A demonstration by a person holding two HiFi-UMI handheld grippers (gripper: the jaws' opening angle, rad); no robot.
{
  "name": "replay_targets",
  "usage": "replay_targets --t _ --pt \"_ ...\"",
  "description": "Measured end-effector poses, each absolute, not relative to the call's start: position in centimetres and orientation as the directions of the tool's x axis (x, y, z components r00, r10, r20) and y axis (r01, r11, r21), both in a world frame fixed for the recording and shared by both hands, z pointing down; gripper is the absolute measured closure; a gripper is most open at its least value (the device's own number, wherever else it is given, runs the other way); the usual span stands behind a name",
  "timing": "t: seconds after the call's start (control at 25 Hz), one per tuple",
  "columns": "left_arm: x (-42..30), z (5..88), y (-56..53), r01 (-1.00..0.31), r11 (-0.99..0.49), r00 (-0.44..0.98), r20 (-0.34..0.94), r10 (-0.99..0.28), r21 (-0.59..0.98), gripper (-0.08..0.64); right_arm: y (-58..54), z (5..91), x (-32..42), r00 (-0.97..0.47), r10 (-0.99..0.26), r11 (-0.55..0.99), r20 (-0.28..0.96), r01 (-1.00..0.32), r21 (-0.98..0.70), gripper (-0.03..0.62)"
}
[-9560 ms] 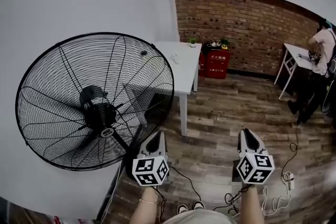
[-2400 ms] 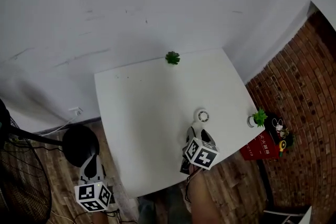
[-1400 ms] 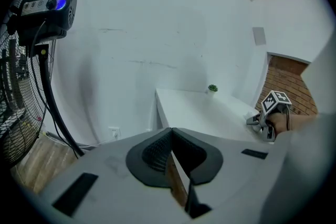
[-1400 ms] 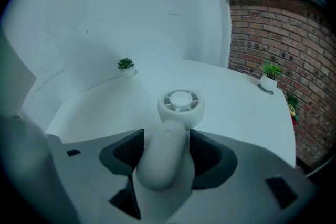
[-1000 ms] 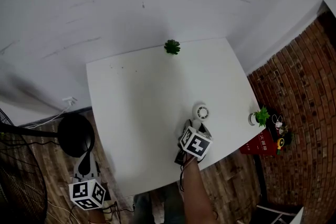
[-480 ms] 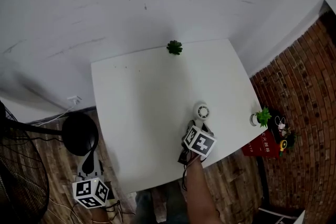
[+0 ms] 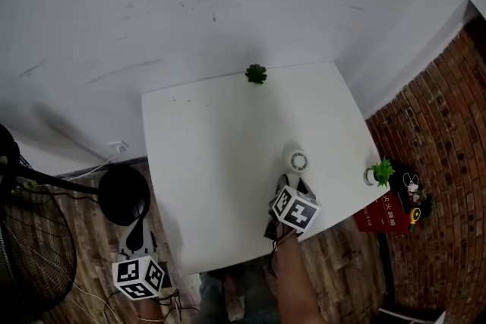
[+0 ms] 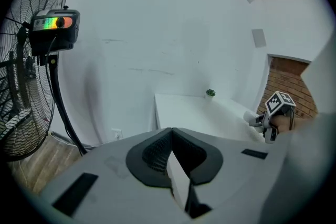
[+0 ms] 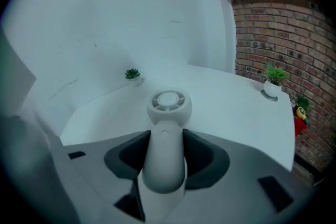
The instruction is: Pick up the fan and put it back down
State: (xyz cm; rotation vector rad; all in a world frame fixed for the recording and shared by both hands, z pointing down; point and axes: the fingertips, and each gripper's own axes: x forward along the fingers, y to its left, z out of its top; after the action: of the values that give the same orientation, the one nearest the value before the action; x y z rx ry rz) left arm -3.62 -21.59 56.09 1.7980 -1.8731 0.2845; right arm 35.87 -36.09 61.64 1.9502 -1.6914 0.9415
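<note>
A small white hand-held fan is over the white table, near its front right part. My right gripper is shut on its handle. In the right gripper view the handle sits between the dark pads, and the round grille head points away from me. Whether the fan touches the tabletop I cannot tell. My left gripper hangs low beside the table's left edge, over the floor. Its jaws are shut with nothing in them.
A large black floor fan stands at the left, with its round base and a cable on the wood floor. Small potted plants sit at the table's far edge and right corner. A brick wall is at the right.
Earlier both grippers were held out before the large floor fan. Over the last second the right gripper stays shut on the small fan at about the same place; the left gripper stays low.
</note>
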Motion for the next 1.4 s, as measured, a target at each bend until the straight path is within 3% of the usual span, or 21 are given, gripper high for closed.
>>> replay_targets --t 0.44,0.88,1.12,1.4 --pt "-1.5 51.1 -22.1 -0.976 0.098 -0.005 0.422 -0.906 0.197 0.549 -36.5 52.9 32.8 -0.121 -0.821 0.048 0.557 -0.988 -0.144 0.400" --pt "-1.4 40.2 -25.6 -0.973 0.114 -0.074 0.198 -0.977 0.202 0.549 -36.4 38.6 26.5 -0.319 -0.902 0.325 0.290 -0.945 -0.030 0.400" --pt "-3.2 33.6 -26.9 -0.969 0.151 -0.138 0.081 -0.987 0.194 0.549 -36.2 30.6 24.8 -0.368 -0.923 0.373 0.113 -0.927 0.027 0.400" --pt "-4.5 30.8 -26.2 -0.969 0.161 -0.158 0.029 -0.987 0.189 0.549 -35.3 27.3 23.7 -0.397 -0.917 0.398 0.039 -0.917 0.018 0.400"
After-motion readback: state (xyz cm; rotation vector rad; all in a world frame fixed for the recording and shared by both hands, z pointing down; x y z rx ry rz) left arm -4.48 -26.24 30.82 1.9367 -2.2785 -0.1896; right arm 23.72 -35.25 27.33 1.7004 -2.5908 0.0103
